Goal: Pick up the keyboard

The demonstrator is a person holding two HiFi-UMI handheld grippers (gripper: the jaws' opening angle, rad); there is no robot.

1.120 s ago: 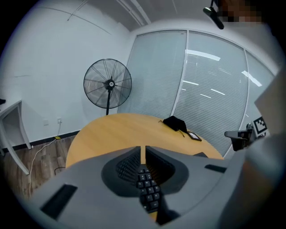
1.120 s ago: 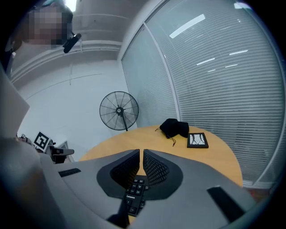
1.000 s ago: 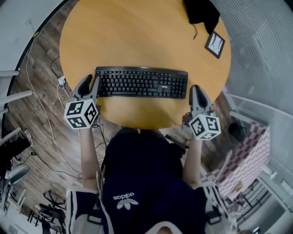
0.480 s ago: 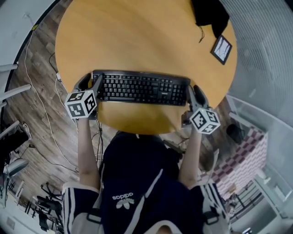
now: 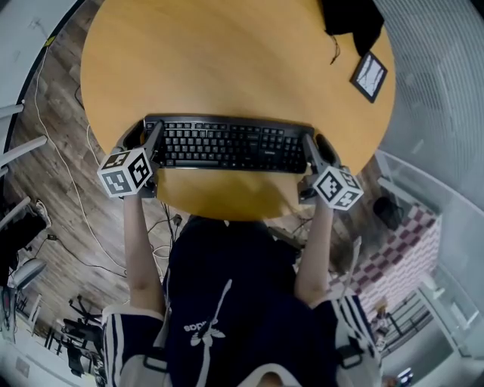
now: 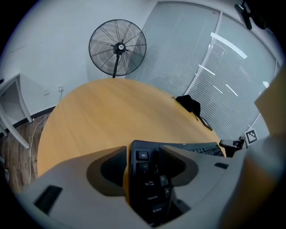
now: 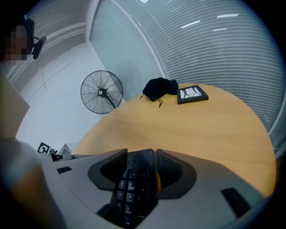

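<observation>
A black keyboard (image 5: 227,145) lies flat near the front edge of the round wooden table (image 5: 227,53). My left gripper (image 5: 144,136) straddles its left end. In the left gripper view the Esc-key end (image 6: 149,179) lies between the jaws, with a strip of table showing beside the left pad (image 6: 111,167). My right gripper (image 5: 318,145) straddles the number-pad end (image 7: 134,183), again with a thin gap at one pad (image 7: 167,167). Both grippers' jaws have just been opening and now stand wide, with no pad seen pressing.
A black pouch (image 5: 352,23) and a small framed picture (image 5: 369,75) sit at the table's far right. A standing fan (image 6: 117,47) is beyond the table. Cables (image 5: 53,151) trail over the wood floor on the left. Blinds cover the window wall.
Both grippers have come down and forward from the table's front edge onto the keyboard's two ends. Their jaws have spread, and each end now lies between a pair.
</observation>
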